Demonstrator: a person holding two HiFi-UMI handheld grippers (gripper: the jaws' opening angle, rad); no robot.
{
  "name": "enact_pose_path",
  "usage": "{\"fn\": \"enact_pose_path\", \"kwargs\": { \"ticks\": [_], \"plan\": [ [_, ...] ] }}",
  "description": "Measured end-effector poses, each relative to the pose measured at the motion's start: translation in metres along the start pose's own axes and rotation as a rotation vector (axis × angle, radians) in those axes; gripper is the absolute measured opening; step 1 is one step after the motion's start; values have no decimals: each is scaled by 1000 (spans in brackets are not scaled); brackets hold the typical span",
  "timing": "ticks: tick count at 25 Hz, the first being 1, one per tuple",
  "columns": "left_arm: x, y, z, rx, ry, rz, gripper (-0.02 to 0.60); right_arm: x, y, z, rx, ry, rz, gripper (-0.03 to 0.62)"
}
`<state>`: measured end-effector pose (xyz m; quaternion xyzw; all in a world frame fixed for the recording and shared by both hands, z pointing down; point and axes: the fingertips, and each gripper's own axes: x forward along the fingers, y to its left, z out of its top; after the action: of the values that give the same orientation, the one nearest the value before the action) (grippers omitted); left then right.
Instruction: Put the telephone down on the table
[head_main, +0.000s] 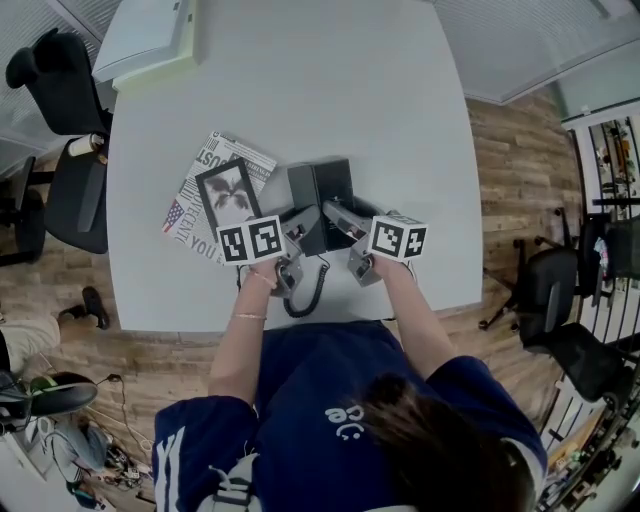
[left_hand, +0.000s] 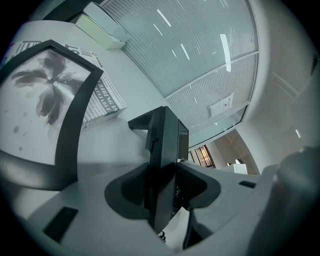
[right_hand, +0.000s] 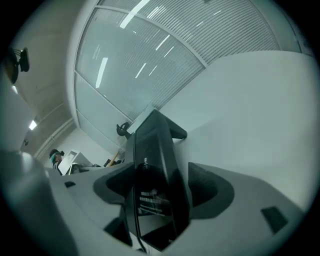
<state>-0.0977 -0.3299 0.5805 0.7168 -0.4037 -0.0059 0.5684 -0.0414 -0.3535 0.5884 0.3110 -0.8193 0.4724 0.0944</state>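
Since the telephone (head_main: 322, 195) looks grounded on the desk (head_main: 300, 90) at 3 o'clock of the magazine (head_main: 200, 195), left gripper (left_hand: 162, 192) fingers clamp its edge to steady it while right gripper (right_hand: 161, 192) fingers straddle it apart, unloaded.

head view: overhead, downward | gripper views: close, share telephone (left_hand: 162, 150)
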Motion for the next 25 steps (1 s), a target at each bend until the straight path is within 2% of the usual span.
{"fn": "enact_pose_path", "kwargs": {
  "ticks": [6,9,12,15,19,25],
  "plan": [
    [1,1,-1,21,-20,-3,170,-4,-7,-7,-15,15,-66,368],
    [-1,1,1,59,-34,26,172,-12,-11,-5,-17,-11,-106,390],
    [-6,0,1,111,-55,70,172,-20,-7,-2,-28,-35,-99,396],
    [-17,-4,1,193,-94,121,172,-29,0,-1,-65,-51,-95,396],
    [-37,-13,2,332,-133,182,172,-43,11,6,-158,-91,-132,396],
    [-64,-24,-13,512,-140,230,172,-65,30,-2,-299,-120,-186,396]
  ]
}}
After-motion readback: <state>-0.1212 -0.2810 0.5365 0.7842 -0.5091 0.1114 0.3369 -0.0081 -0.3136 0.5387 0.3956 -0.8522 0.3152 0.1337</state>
